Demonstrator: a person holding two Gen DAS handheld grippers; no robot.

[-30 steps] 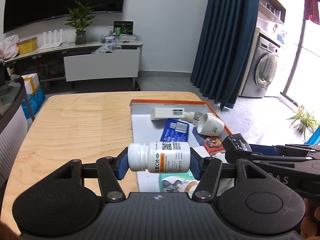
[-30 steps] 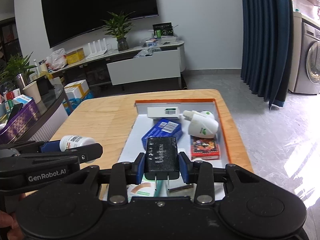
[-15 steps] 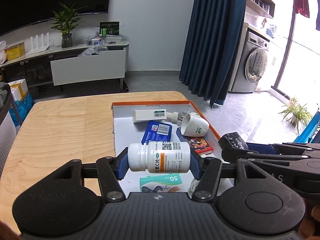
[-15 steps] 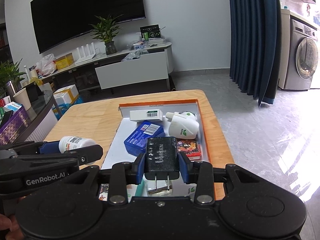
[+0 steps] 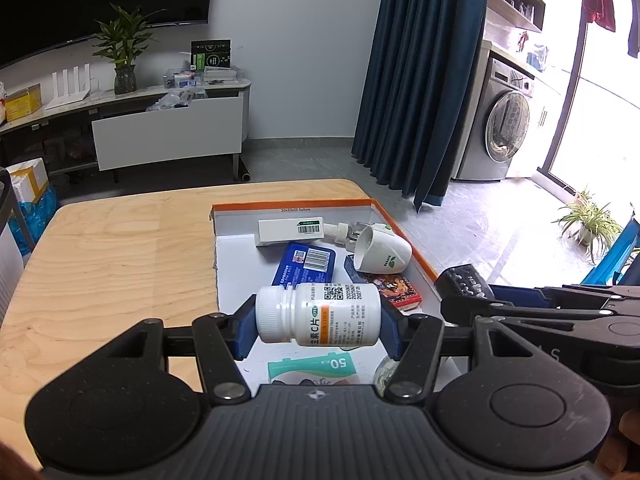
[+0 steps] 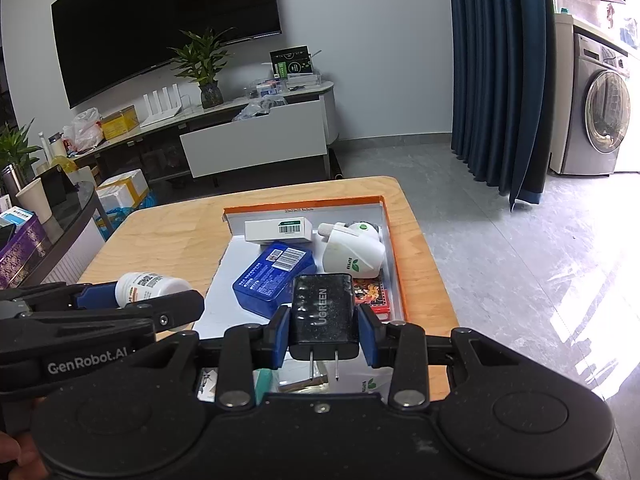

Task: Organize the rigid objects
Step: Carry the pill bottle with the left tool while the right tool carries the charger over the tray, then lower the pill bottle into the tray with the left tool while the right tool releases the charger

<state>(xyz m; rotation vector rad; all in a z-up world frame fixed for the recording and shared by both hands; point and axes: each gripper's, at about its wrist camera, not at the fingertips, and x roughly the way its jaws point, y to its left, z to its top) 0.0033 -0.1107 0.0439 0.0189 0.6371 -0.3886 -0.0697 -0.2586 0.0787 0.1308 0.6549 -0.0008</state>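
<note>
Wooden table (image 5: 112, 256): one tray (image 5: 292, 205) (orange-rimmed), jaws clamp one bottle (image 5: 318, 314), one charger (image 6: 323, 316).

"UGREEN" on the black charger (image 6: 323, 312); "GenRobot.AI" on the left tongs (image 6: 160, 312).

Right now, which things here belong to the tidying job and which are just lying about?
Job: pill bottle in left tongs, charger in right tongs, box, blue tin, white carton.
Lying about: TV, plant, washer, curtain.
</note>
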